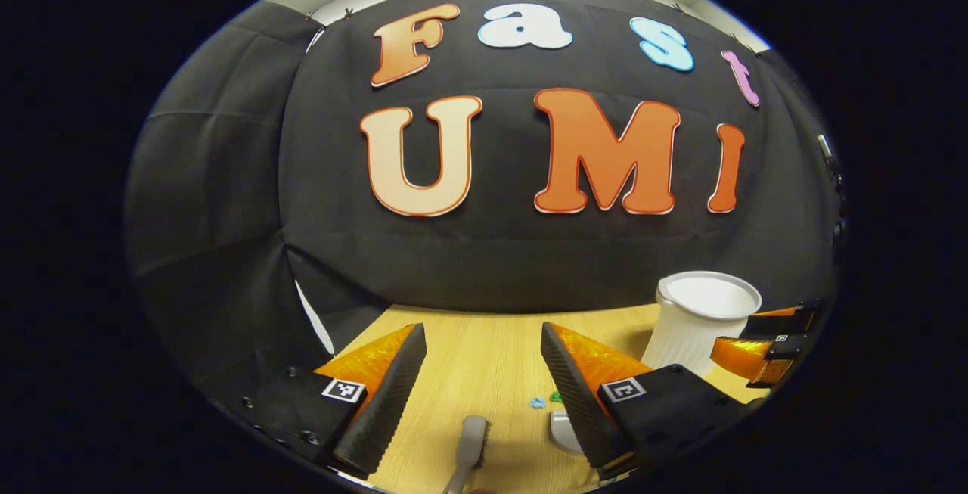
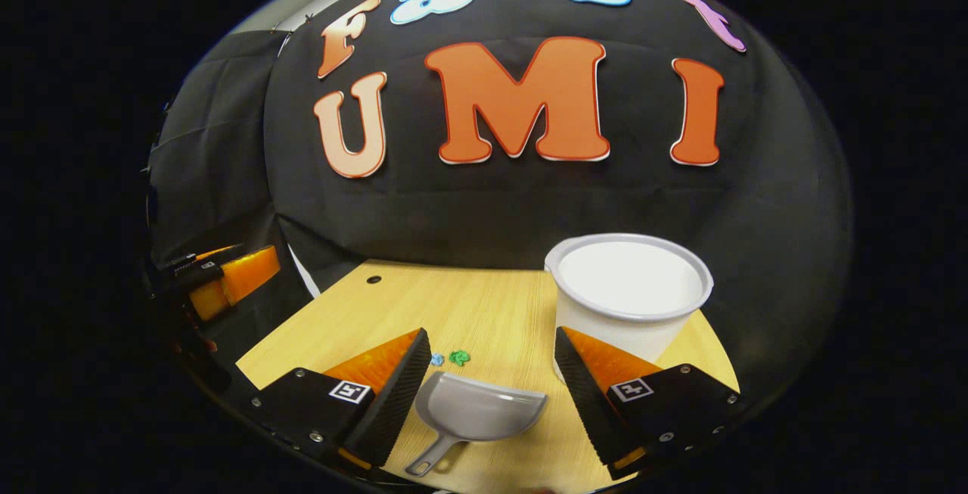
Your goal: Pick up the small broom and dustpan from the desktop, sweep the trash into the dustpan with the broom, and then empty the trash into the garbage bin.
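Jaws, left gripper [image 1: 482, 369]: apart, nothing between the fingers, hovering over the desktop [image 1: 484, 343].
Jaws, right gripper [image 2: 490, 373]: apart, nothing clamped, hovering above the dustpan [image 2: 478, 412].
Pose, left: aimed forward at the booth wall, tilted slightly down; broom [image 1: 469, 450] below and between the fingers, not touched.
Pose, right: aimed forward and down; also seen at far right of left gripper view, just beside the garbage bin [image 2: 628, 293].
Broom: one, grey, flat on the desktop, near bottom edge of left gripper view.
Dustpan: one, grey, flat on the desktop, handle toward the camera, mouth facing away.
Trash: two small scraps, one blue [image 2: 437, 359], one green [image 2: 458, 358], side by side just beyond the dustpan, near the broom head.
Garbage bin: one, white, upright, open top, at the far right of the desktop.
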